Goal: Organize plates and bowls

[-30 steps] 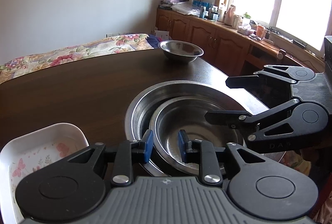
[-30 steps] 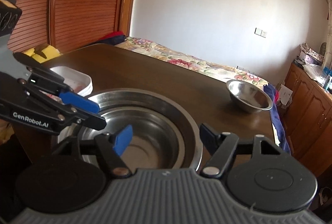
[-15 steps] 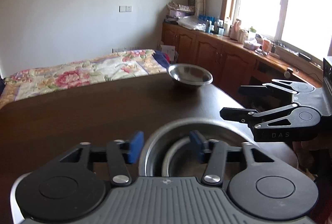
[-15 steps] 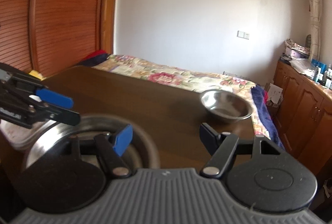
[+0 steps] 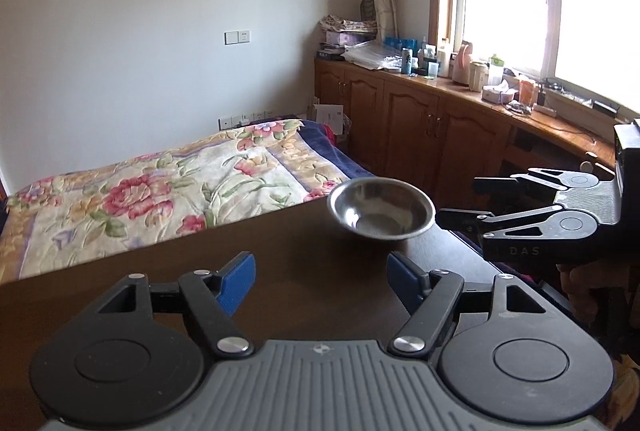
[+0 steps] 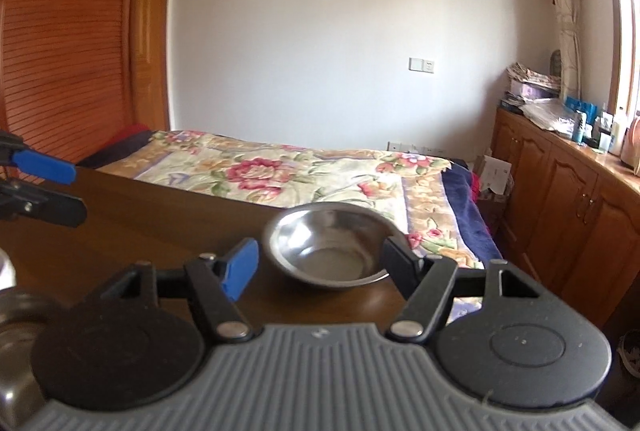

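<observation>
- Right wrist view showed the right gripper (image 6: 316, 265) spread wide and empty, aimed at the bowl (image 6: 330, 245), the landmark for every place given below.
- The bowl sat upright on the table (image 6: 132, 231), close to the table's far edge; the bed (image 6: 304, 173) lay beyond the bowl.
- The dark finger (image 6: 400, 263) overlapped the bowl's near-right rim in the picture; whether it touched the rim could not be told. The blue pad (image 6: 240, 267) stood just left of the bowl, apart from it.
- Judged step: reach for the bowl and grasp it for stacking. To do it well, one finger should go inside the rim and one outside, closing squarely on the wall; thin polished steel will probably slip under a shallow pinch.
- The left gripper (image 5: 320, 277) was also spread and empty, held near of the bowl and left of it, well apart.
- Contents: the bowl appeared empty, showing only reflections.
- A steel dish edge (image 6: 16, 311) showed near-left of the bowl, well apart; its contents could not be seen.
</observation>
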The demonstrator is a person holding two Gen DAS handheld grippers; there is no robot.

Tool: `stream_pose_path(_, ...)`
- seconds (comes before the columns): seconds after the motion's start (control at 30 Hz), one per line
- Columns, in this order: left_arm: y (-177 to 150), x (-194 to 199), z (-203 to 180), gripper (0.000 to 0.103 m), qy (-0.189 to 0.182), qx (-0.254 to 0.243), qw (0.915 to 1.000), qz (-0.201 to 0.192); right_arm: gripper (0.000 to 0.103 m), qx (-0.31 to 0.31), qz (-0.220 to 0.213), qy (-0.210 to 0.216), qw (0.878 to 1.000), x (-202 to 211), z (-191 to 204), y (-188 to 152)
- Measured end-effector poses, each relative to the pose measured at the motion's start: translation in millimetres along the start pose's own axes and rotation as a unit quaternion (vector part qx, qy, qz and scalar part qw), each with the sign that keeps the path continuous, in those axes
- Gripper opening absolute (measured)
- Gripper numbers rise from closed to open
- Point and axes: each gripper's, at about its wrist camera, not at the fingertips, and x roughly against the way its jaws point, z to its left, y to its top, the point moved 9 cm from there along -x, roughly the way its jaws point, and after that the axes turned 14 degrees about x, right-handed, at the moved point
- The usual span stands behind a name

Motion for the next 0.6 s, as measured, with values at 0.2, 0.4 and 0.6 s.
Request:
stream_pose_path(0.2,11.1,-32.8,-9.9,0.067,-0.003,-0.007,0.9998,0.016,0.061,-0.026,0.008,-0.002,1.000,-22.2,-18.2,-8.8)
stream_pose_path(0.4,17.4,-72.4,-8.5,0.051,0.006,0.002,0.9991,0.042,0.054,-0.061,0.025,-0.006,0.998,-45.1,-38.3,-21.2)
stream_pose_path(0.6,21.1,-110.8,-10.7,0.046,0.013,-0.005,0.9978,0.065,0.048,-0.092,0.037,0.009,0.995,-60.7,-48.8,-31.6)
